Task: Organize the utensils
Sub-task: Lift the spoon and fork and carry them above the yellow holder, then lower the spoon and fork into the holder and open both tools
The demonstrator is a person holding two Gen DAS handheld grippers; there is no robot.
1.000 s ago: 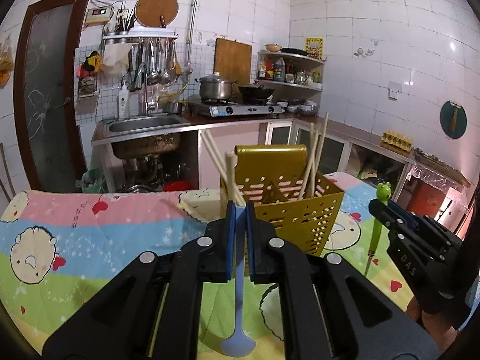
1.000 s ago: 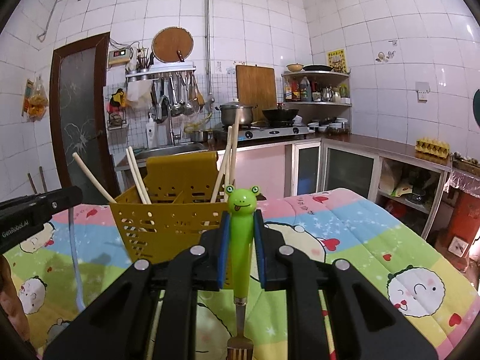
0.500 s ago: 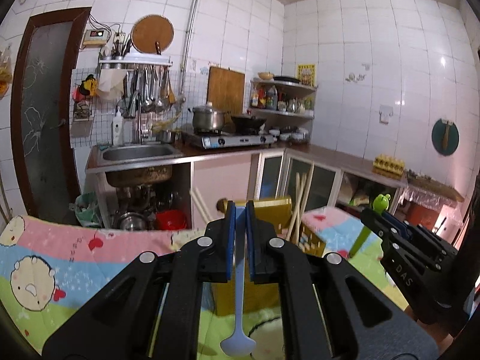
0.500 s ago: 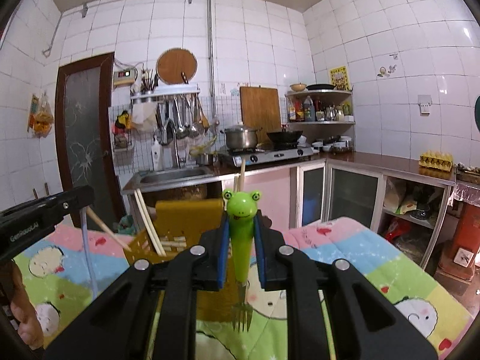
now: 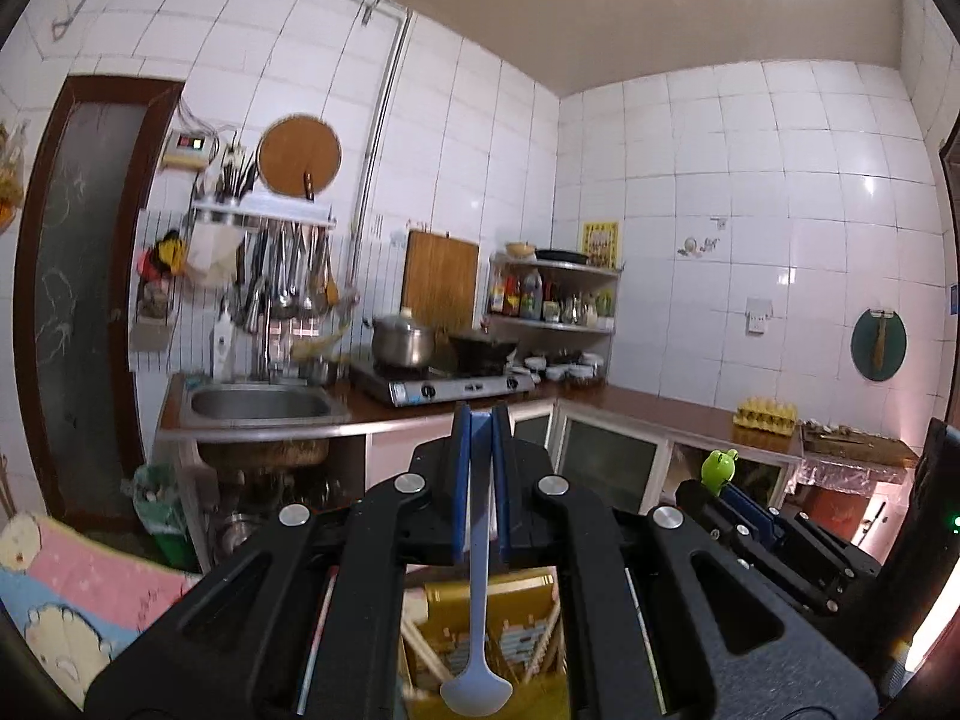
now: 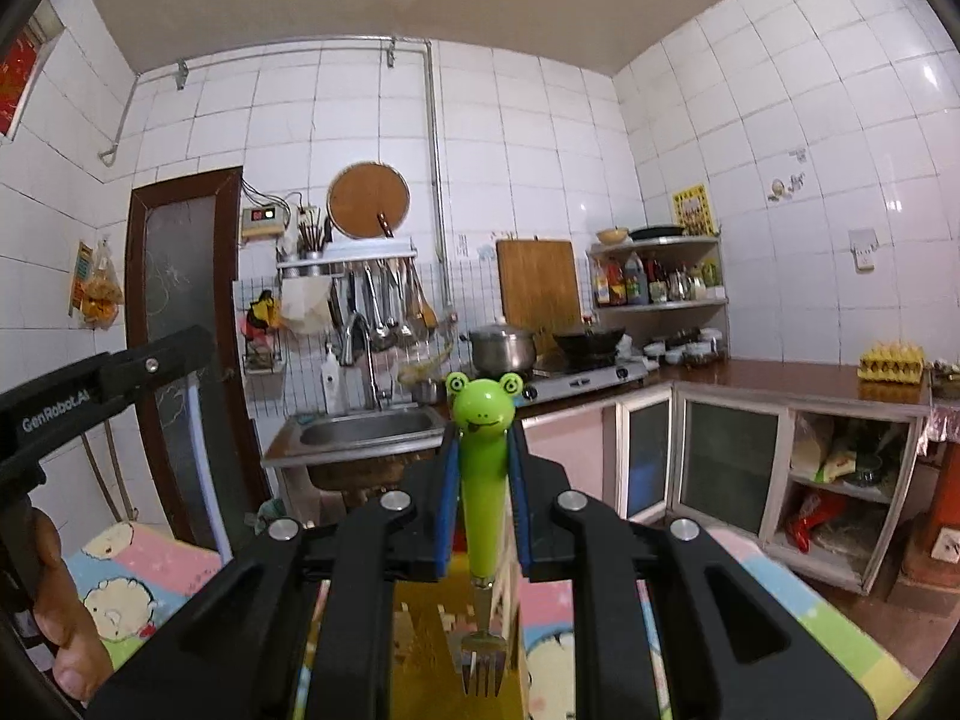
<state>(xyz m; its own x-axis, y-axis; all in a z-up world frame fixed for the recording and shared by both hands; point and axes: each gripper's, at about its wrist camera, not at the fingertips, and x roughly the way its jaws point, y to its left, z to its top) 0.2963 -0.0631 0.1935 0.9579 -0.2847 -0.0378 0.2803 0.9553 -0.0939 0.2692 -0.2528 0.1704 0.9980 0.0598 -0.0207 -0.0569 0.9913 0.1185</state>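
Observation:
My left gripper [image 5: 479, 426] is shut on a pale blue spoon [image 5: 478, 600], handle up, bowl hanging just above the yellow perforated utensil basket [image 5: 480, 630], which holds wooden chopsticks [image 5: 420, 651]. My right gripper [image 6: 482, 450] is shut on a green frog-headed fork [image 6: 482, 480], tines [image 6: 482, 663] down over the same yellow basket [image 6: 420, 648]. The right gripper with the frog head shows at right in the left wrist view [image 5: 720, 471]. The left gripper shows at left in the right wrist view [image 6: 108, 384].
The basket stands on a table with a cartoon-print cloth [image 6: 138, 570]. Behind are a sink [image 5: 258, 408], a stove with a pot [image 5: 402, 345], hanging utensils [image 5: 288, 276], counter cabinets [image 6: 720, 468] and a dark door [image 5: 72, 300].
Both grippers have risen with their utensils and moved over the basket, which now lies low between the fingers. The spoon and fork stay gripped.

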